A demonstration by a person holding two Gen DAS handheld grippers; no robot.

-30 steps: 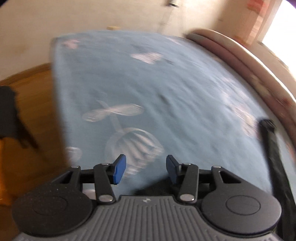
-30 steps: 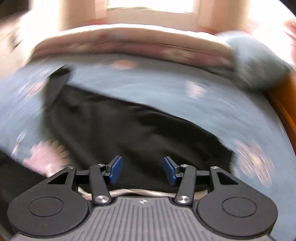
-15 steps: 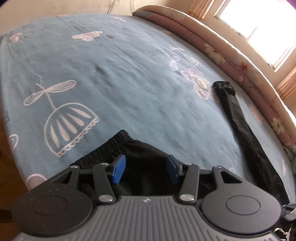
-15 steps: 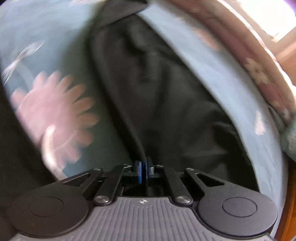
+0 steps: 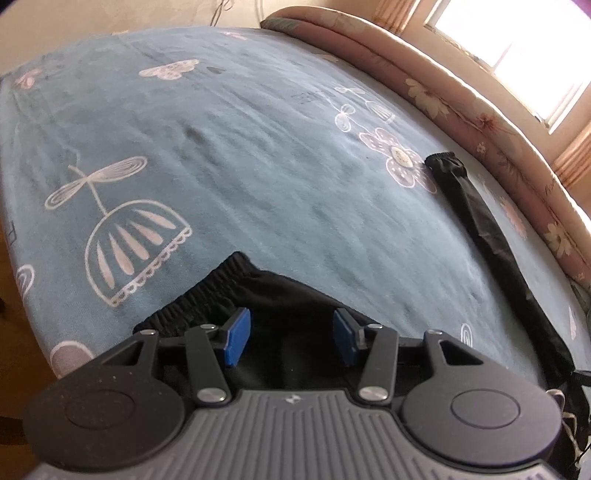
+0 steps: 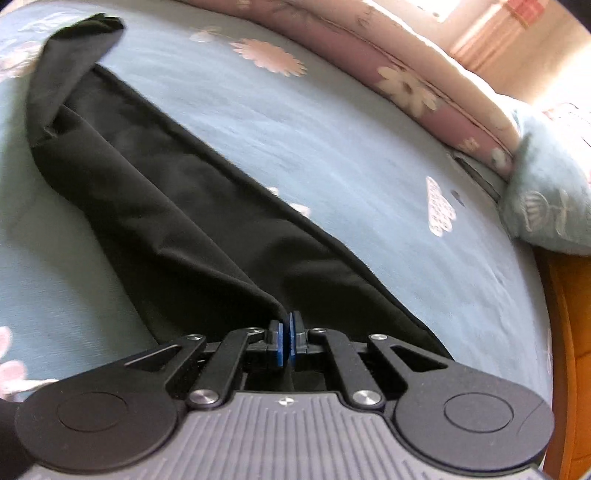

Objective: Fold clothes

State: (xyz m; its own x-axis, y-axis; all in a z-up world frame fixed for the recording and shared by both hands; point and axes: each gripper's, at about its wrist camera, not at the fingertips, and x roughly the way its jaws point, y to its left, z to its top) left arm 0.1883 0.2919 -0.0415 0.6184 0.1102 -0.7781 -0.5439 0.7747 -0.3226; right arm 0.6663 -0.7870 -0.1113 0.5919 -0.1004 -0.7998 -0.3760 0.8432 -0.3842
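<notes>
Black trousers lie on the blue bed sheet (image 5: 258, 155). In the left wrist view their elastic waistband (image 5: 207, 295) bunches just ahead of my left gripper (image 5: 291, 338). That gripper is open, its blue pads (image 5: 236, 336) wide apart over the black cloth and pressing on nothing. One trouser leg (image 5: 480, 229) runs along the right to its cuff (image 5: 443, 162). In the right wrist view my right gripper (image 6: 286, 343) is shut on a raised fold of the black trousers (image 6: 166, 206). From there the leg stretches to the upper left, where its cuff (image 6: 85, 33) lies.
A rolled pink floral quilt (image 5: 461, 99) (image 6: 424, 92) lines the bed's far side under a bright window (image 5: 517, 44). A pale blue pillow (image 6: 546, 184) lies at the right, above the orange wooden bed frame (image 6: 569, 332). Wooden floor (image 5: 14, 332) shows past the left edge.
The right gripper's jaws have shut on a fold of the trousers, and its view has swung along the leg. The left gripper came over the waistband, jaws still apart.
</notes>
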